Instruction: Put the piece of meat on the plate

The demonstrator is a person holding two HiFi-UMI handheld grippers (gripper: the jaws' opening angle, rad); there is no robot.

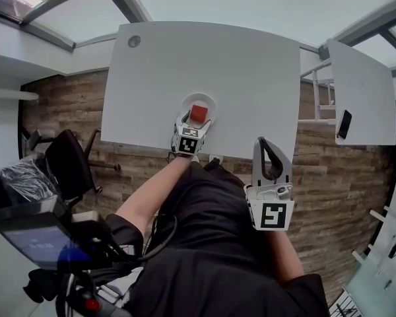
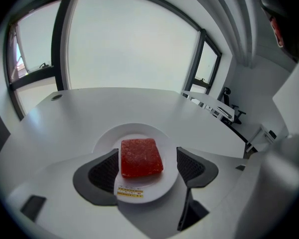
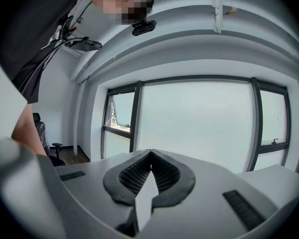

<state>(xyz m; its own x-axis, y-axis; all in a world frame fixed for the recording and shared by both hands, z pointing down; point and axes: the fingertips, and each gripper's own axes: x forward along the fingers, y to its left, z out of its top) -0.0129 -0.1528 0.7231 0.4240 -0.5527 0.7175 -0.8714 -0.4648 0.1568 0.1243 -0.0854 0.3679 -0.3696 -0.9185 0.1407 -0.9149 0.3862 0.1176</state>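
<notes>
A red square piece of meat [image 2: 141, 157] lies flat on a small white plate [image 2: 157, 188] near the front edge of the white table [image 1: 204, 65]. My left gripper [image 2: 147, 169] stands open over the plate, one jaw on each side of the meat, with a gap between the pads and the meat. From the head view the meat [image 1: 198, 113] and plate [image 1: 208, 102] show just beyond the left gripper [image 1: 192, 127]. My right gripper [image 1: 272, 152] is held off the table at the front right, jaws shut with their tips together and nothing between them [image 3: 150, 168].
A second white table [image 1: 363, 98] with a dark phone [image 1: 344, 123] stands at the right. A round cable port [image 1: 134, 41] sits at the main table's far left corner. A black office chair [image 1: 66, 160] is at the left, on wood flooring.
</notes>
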